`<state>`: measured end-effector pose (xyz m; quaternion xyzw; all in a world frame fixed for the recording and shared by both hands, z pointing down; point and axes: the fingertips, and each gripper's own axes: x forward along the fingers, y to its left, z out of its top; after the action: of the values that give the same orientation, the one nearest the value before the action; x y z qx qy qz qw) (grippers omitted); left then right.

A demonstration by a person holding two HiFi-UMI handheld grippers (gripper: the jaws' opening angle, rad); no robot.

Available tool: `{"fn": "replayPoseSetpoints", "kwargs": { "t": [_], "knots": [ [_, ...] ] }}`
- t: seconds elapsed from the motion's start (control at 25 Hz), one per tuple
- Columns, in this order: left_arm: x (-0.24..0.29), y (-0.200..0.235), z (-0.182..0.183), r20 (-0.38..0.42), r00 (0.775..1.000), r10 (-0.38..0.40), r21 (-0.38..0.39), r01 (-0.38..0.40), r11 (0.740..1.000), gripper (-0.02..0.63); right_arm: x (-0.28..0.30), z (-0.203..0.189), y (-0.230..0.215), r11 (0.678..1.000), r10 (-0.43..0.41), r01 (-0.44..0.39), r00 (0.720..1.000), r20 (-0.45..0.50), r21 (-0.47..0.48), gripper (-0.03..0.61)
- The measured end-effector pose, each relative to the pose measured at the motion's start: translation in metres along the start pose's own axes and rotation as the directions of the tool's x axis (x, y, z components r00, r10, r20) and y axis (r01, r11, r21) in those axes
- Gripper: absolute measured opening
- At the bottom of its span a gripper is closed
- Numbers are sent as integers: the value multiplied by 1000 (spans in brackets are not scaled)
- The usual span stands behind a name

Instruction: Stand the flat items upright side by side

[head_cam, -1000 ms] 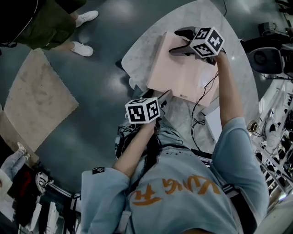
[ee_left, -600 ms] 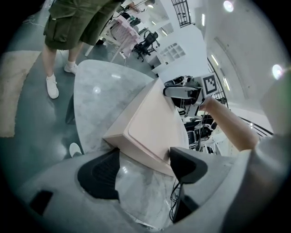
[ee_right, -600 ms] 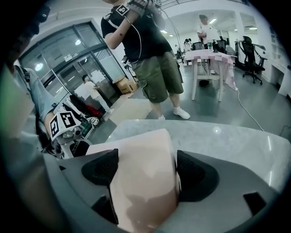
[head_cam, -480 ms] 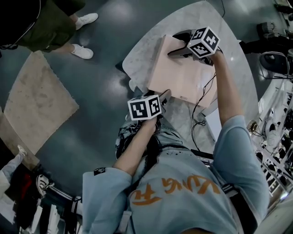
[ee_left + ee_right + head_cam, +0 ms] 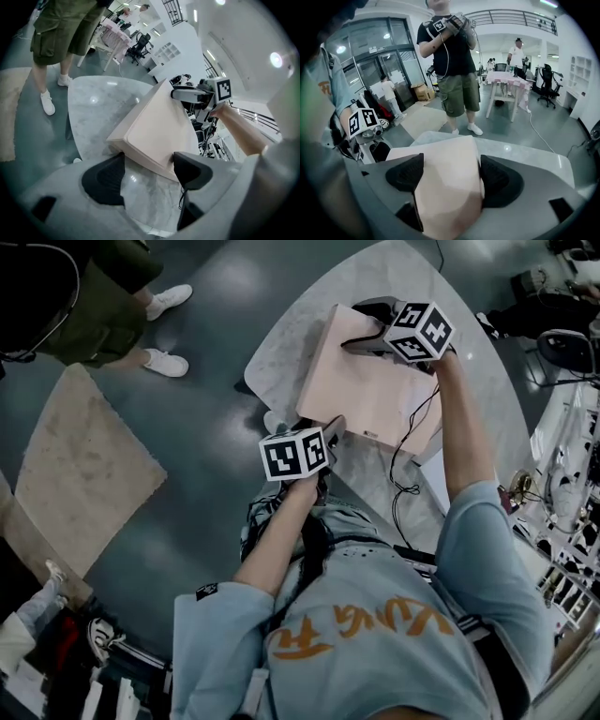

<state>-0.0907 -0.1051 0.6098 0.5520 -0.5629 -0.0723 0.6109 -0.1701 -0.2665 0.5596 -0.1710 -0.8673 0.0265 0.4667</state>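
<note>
The far corner of the pale pink flat item (image 5: 370,390) was hidden in the head view under the right gripper (image 5: 366,326) and its marker cube. In the right gripper view the item ran off the bottom of the frame. The person's torso covered the lower part of the marble table (image 5: 291,343), and a dark cable (image 5: 412,442) crossed the item's lower right edge. Whether the item was one piece or a stack could not be made out.

It sat near the middle of the table, at upper centre of the head view, tilted. Its near edge was low by the marble and its far end was raised, with the long axis running from lower left to upper right. The right gripper's pads were clamped on that raised far end. The left gripper (image 5: 333,430) had just been closing. Its jaws stood wide apart with the item's near edge at their tips, and no pinch was visible.
</note>
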Motion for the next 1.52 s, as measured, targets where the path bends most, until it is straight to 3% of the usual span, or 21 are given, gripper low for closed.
{"fn": "replayPoseSetpoints", "kwargs": {
  "t": [0.24,0.52,0.84,1.08,1.32,1.52],
  "knots": [
    [-20,-14,26,50,999,16,134,-22,991,328,-45,18,1,989,-147,144,980,137,29,377],
    [-43,-33,54,113,994,5,311,-40,949,328,-97,25,11,947,-321,297,901,290,126,373],
    [-68,-66,80,216,976,-25,438,-74,896,335,-156,23,32,880,-474,400,772,423,258,365],
    [-85,-96,95,278,960,-44,538,-117,835,337,-195,21,48,826,-564,448,664,491,343,362],
    [-102,-128,106,347,935,-73,630,-175,756,339,-229,18,66,778,-627,483,556,545,402,362],
    [-117,-150,109,414,904,-102,663,-223,715,336,-247,10,85,752,-655,496,494,572,434,359]
  ]
}}
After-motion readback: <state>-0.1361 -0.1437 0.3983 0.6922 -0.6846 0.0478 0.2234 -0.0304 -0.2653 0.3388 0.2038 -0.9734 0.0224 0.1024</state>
